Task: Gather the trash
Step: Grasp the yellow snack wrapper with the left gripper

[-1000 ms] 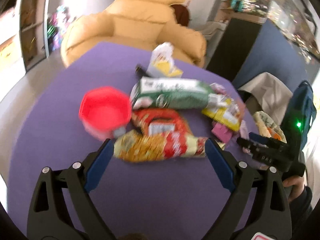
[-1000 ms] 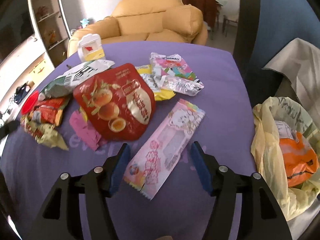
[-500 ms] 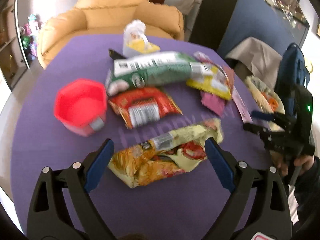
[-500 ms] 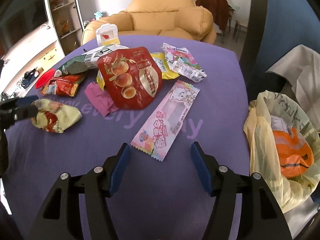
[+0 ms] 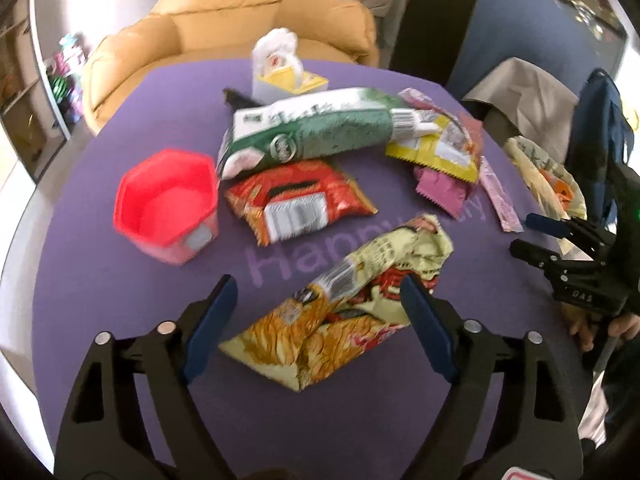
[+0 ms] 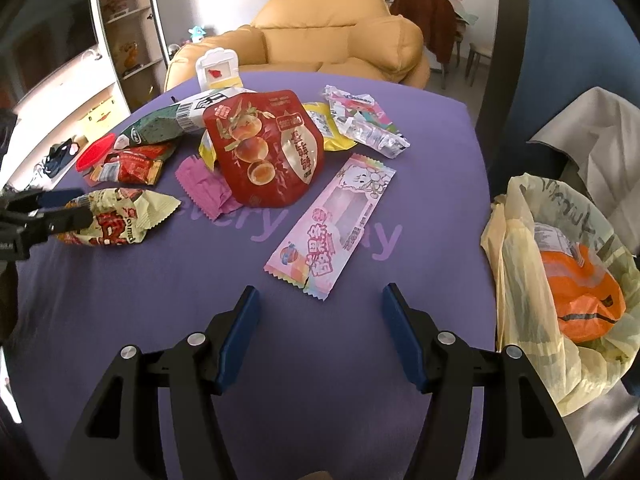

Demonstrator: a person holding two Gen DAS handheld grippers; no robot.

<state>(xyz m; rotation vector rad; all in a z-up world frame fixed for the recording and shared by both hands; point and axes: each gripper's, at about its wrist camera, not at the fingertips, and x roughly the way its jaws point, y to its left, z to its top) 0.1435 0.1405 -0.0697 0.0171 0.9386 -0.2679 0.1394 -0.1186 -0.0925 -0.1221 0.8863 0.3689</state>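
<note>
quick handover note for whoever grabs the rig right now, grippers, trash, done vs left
Left gripper: jaws closing around the yellow snack bag, not yet gripped.
Right gripper: open, empty, just short of the pink wrapper.
Bin bag off the table's right edge already holds an orange wrapper.
Left: yellow bag, pink wrapper, red pouch, green bag, red cup and the rest of the pile.

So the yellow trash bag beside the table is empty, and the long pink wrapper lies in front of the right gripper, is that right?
Not quite. The yellow trash bag is not empty: the right wrist view shows orange packaging inside it. The rest holds: the long pink wrapper lies on the table in front of the right gripper.
</note>
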